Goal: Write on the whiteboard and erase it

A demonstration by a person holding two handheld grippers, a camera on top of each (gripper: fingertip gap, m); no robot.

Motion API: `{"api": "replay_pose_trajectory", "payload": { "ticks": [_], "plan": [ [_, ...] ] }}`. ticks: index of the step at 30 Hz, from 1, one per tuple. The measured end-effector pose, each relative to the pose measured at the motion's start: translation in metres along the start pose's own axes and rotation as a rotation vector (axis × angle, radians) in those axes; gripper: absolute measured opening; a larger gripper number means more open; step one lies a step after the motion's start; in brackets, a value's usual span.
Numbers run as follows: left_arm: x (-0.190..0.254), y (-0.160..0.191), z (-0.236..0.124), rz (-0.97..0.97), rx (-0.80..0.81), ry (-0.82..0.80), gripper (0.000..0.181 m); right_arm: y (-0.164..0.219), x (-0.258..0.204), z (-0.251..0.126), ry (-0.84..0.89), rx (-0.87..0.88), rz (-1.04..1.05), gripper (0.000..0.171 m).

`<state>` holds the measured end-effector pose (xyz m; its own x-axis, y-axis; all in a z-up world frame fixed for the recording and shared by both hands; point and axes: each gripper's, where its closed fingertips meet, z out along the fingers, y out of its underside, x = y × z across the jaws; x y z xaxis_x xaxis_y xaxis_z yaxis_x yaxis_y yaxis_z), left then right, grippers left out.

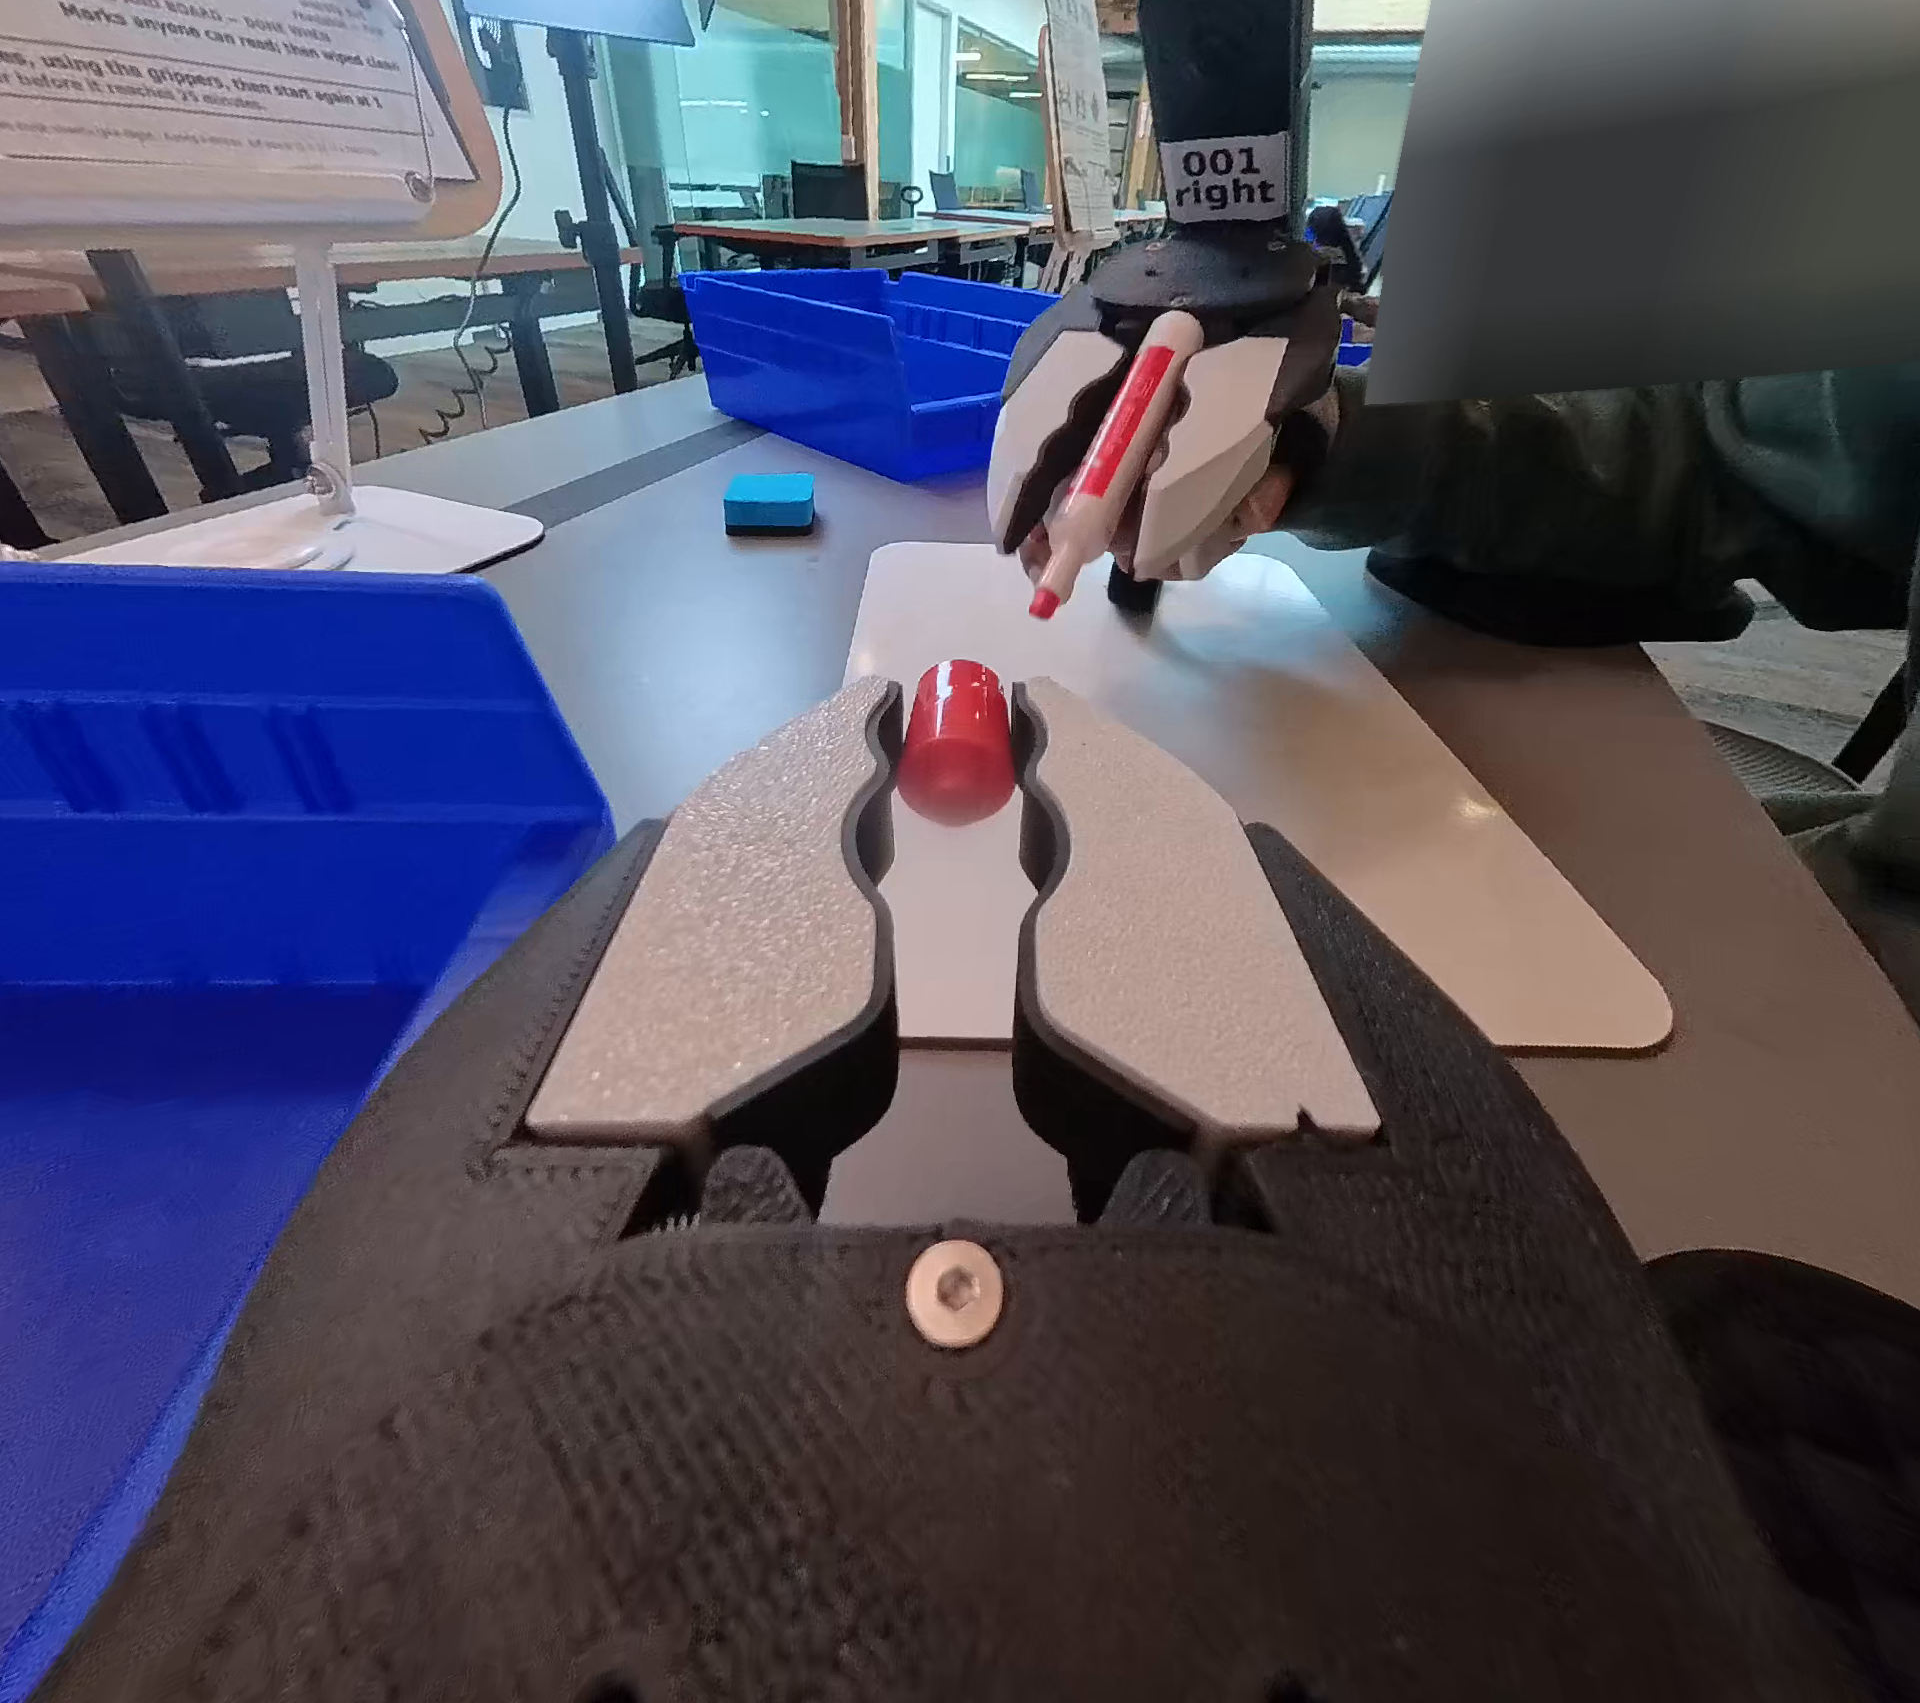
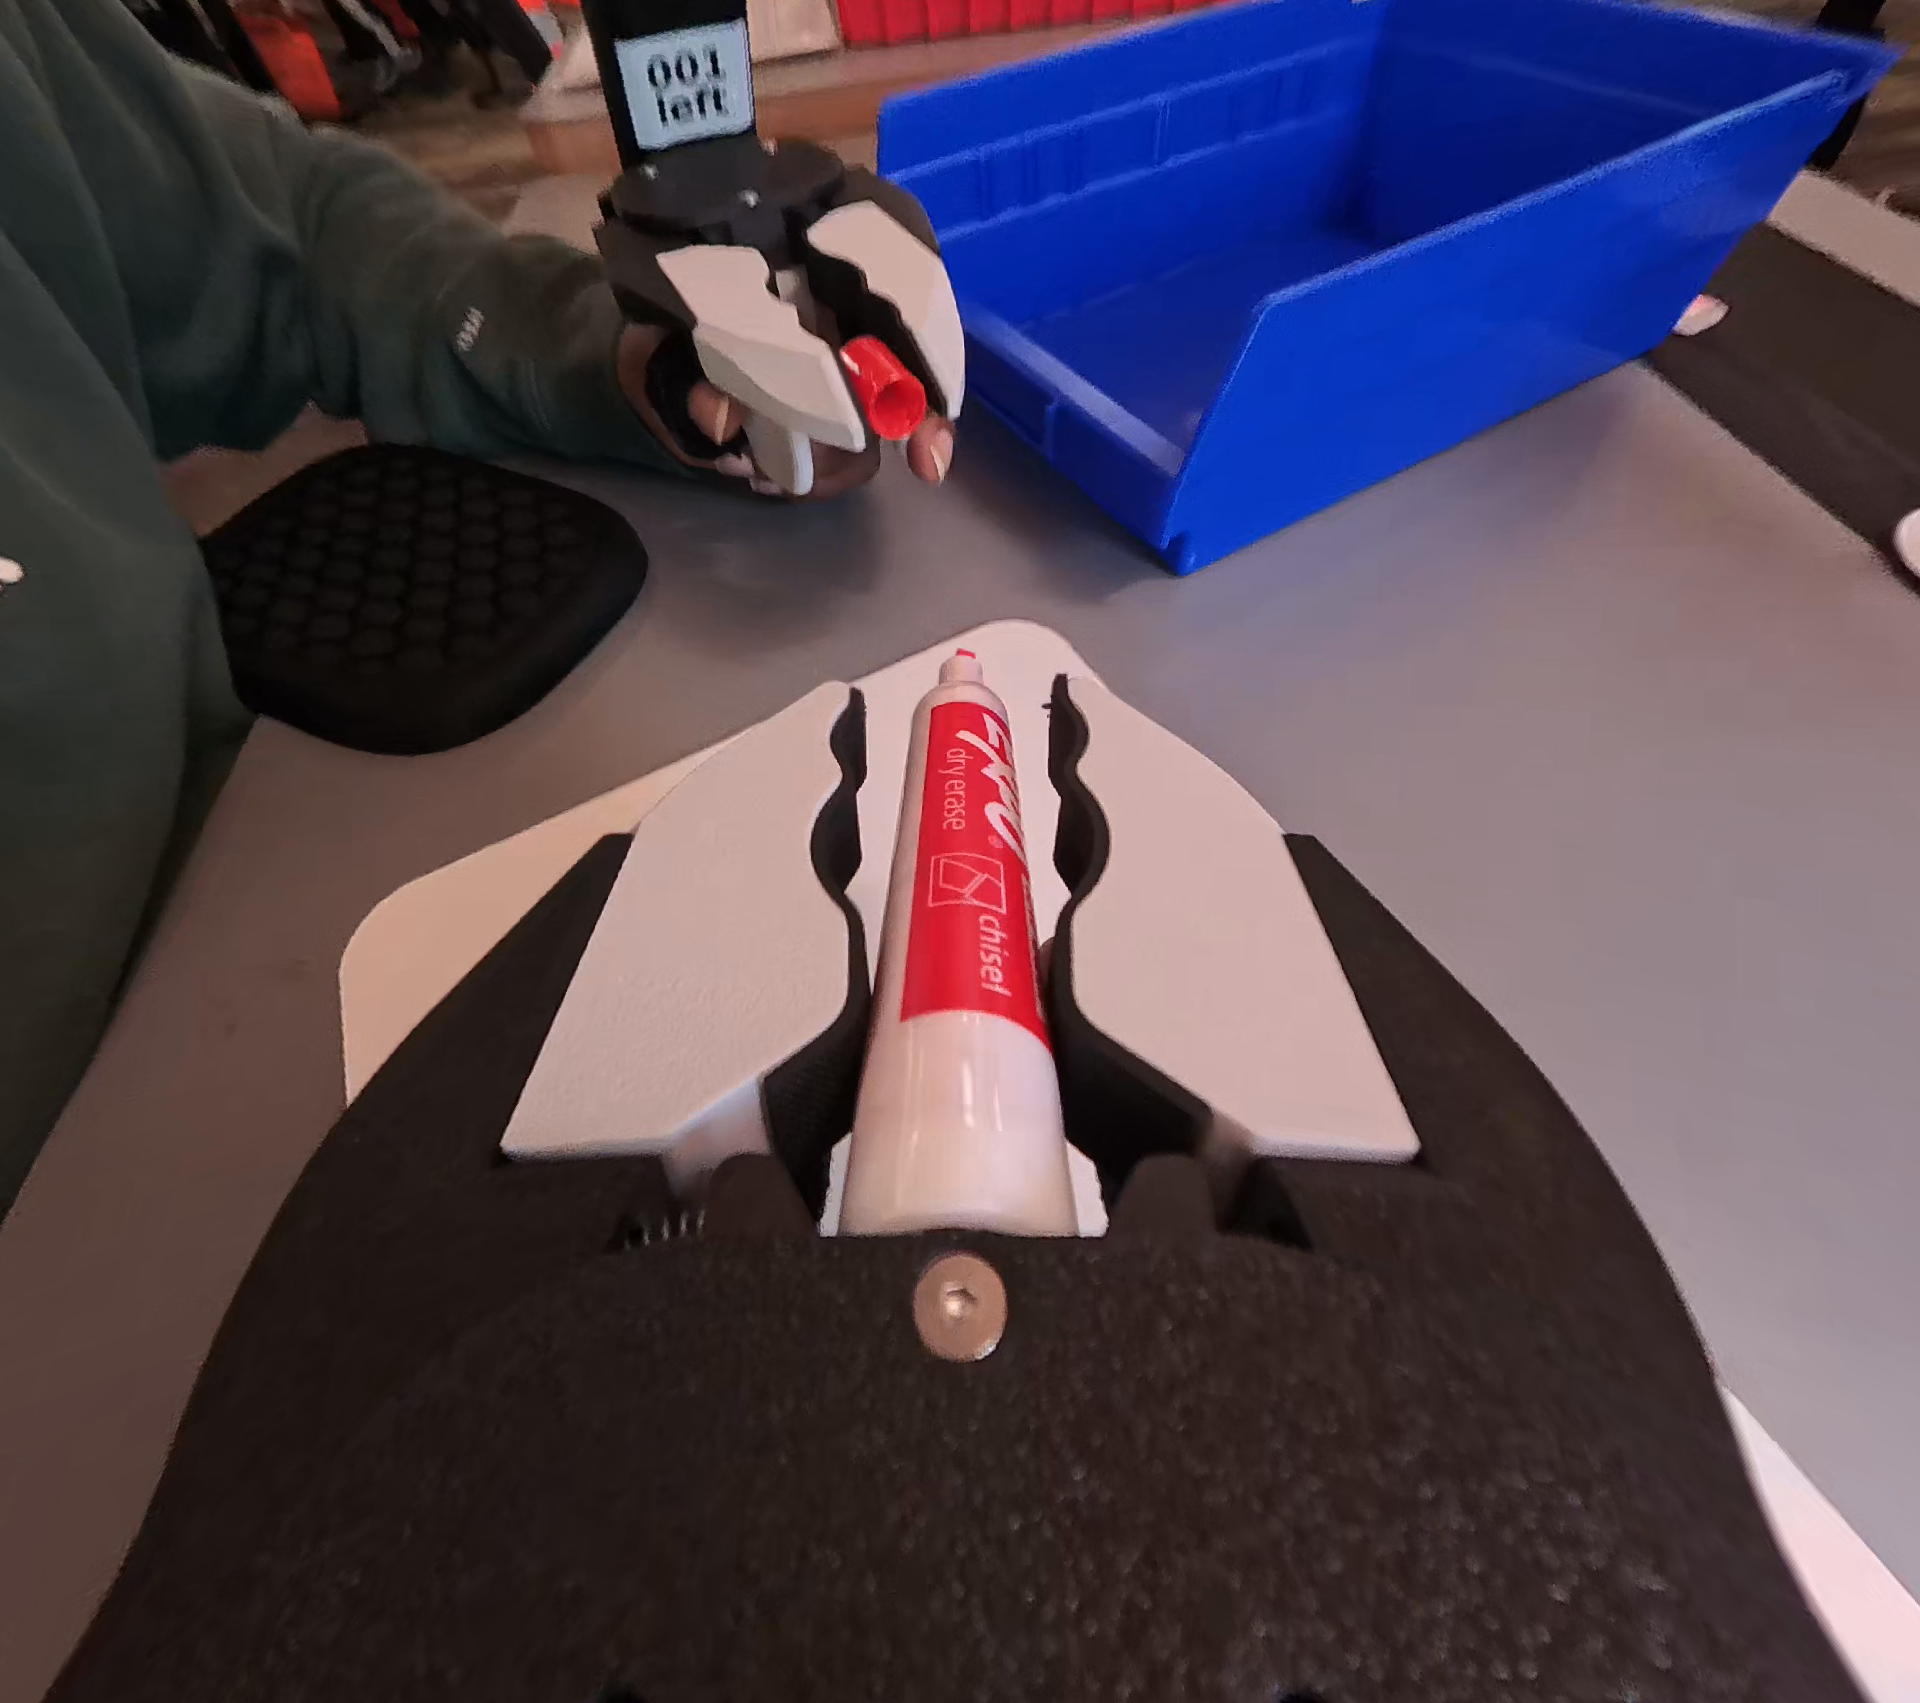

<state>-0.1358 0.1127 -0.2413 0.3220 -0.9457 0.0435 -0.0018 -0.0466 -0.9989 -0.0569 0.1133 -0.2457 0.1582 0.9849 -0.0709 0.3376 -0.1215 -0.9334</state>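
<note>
Whiteboard (image 2: pixel 1023 645) mostly behind right gripper (image 2: pixel 961 697)

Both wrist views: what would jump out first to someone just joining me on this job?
The uncapped red marker clamped in the right gripper, tip angled down over the whiteboard. Then its red cap, pinched in the left gripper. Beyond the board, a blue eraser lies before a blue bin.
</note>
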Motion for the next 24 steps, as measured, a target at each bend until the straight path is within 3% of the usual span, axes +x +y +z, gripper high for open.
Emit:
{"api": "replay_pose_trajectory", "payload": {
  "ticks": [9, 24],
  "plan": [
    [0.012, -0.007, -0.014, -0.013, 0.036, 0.069, 0.02, 0.026, -0.014, 0.029, 0.015, -0.34, 0.01, 0.034],
    [0.013, 0.002, -0.024, 0.022, -0.029, 0.075, 0.02, 0.047, -0.005, 0.058, 0.025, -0.616, -0.074, 0.034]
  ]
}}
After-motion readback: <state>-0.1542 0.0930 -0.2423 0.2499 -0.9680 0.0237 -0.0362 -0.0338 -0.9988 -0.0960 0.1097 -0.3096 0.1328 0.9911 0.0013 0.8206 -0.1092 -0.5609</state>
